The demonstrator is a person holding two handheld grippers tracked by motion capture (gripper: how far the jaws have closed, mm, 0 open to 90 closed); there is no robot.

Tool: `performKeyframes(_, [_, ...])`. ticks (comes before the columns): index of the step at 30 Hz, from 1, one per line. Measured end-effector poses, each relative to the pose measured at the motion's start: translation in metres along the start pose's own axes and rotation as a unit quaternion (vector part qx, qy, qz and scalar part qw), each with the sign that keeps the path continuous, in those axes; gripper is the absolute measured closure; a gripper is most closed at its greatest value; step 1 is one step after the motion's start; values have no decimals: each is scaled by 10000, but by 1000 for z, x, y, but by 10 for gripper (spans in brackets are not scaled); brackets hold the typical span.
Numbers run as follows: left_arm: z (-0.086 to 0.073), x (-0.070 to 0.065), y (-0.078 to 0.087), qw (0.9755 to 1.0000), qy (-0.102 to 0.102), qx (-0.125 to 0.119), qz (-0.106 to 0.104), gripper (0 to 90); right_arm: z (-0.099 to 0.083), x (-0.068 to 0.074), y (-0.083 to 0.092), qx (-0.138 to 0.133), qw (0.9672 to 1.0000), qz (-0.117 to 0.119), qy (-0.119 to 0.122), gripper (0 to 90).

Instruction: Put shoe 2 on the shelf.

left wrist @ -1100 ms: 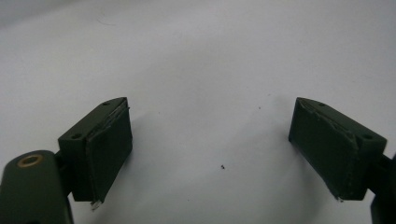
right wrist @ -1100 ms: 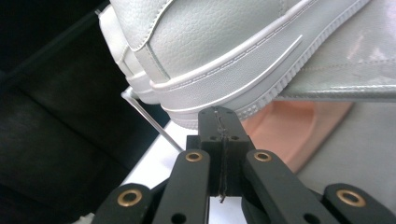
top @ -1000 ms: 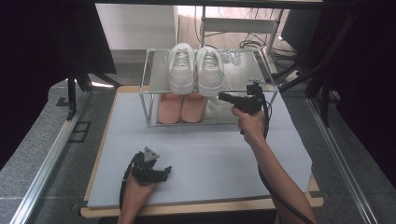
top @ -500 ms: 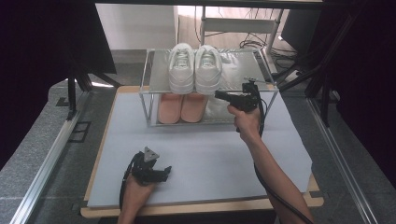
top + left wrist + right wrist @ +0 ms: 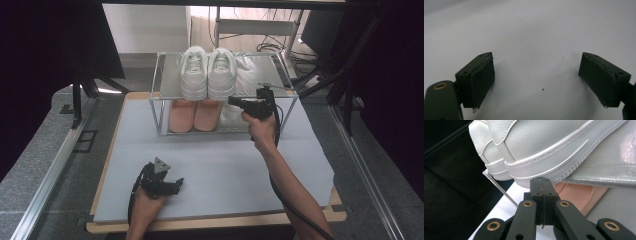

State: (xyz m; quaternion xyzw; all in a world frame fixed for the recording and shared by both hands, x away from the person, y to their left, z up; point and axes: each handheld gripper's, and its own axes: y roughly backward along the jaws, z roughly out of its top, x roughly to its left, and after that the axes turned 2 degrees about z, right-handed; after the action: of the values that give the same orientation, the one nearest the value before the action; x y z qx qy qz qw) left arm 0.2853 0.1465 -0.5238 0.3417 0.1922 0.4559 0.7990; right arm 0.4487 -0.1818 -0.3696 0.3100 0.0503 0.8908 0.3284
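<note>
Two white sneakers [image 5: 194, 72] [image 5: 221, 72] stand side by side on the top shelf of a silver rack [image 5: 260, 75], heels toward me. A pink pair [image 5: 195, 115] sits on the shelf below. My right gripper [image 5: 231, 100] is shut with nothing between its jaws, its tip just in front of and slightly below the right sneaker's heel. In the right gripper view the shut gripper [image 5: 541, 181] points at that heel's sole [image 5: 544, 167], close to it; whether it touches I cannot tell. My left gripper [image 5: 177, 186] rests open on the grey mat [image 5: 536, 37], its jaws wide apart [image 5: 536, 80].
The rack's thin metal frame [image 5: 159, 107] and shelf edge [image 5: 604, 178] surround the shoes. A pale cloth-like sheet [image 5: 245, 65] lies on the shelf right of the sneakers. The mat ends at a wooden table edge [image 5: 215, 222]. Dark stands and cables flank the table.
My right gripper has edged slightly left toward the right sneaker's heel, still shut. The left hand and its open gripper have stayed put.
</note>
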Motion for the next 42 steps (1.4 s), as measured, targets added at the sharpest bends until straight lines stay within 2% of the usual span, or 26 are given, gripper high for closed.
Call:
performKeyframes(3, [0, 0, 0, 10000, -2, 1, 1, 136, -1, 0, 1, 23, 10000, 0, 68, 900])
performKeyframes(6, [0, 0, 0, 10000, -1, -5, 3, 136, -2, -1, 2, 40, 10000, 44, 15, 900])
performKeyframes(11, [0, 0, 0, 10000, -5, 1, 1, 136, -3, -1, 4, 88, 9999, 62, 68, 874])
performKeyframes(25, [0, 0, 0, 10000, -14, 14, 8, 136, -9, -2, 19, 91, 9991, -157, 377, 760])
performKeyframes(32, [0, 0, 0, 10000, -13, 13, 7, 136, -14, 1, 23, 138, 9967, -299, 736, 627])
performKeyframes(36, [0, 0, 0, 10000, -14, 13, 9, 137, -18, 3, 28, 152, 9937, -453, 1013, 540])
performKeyframes(42, [0, 0, 0, 10000, -4, 4, 5, 136, -24, 2, 36, 188, 9906, -574, 1227, 435])
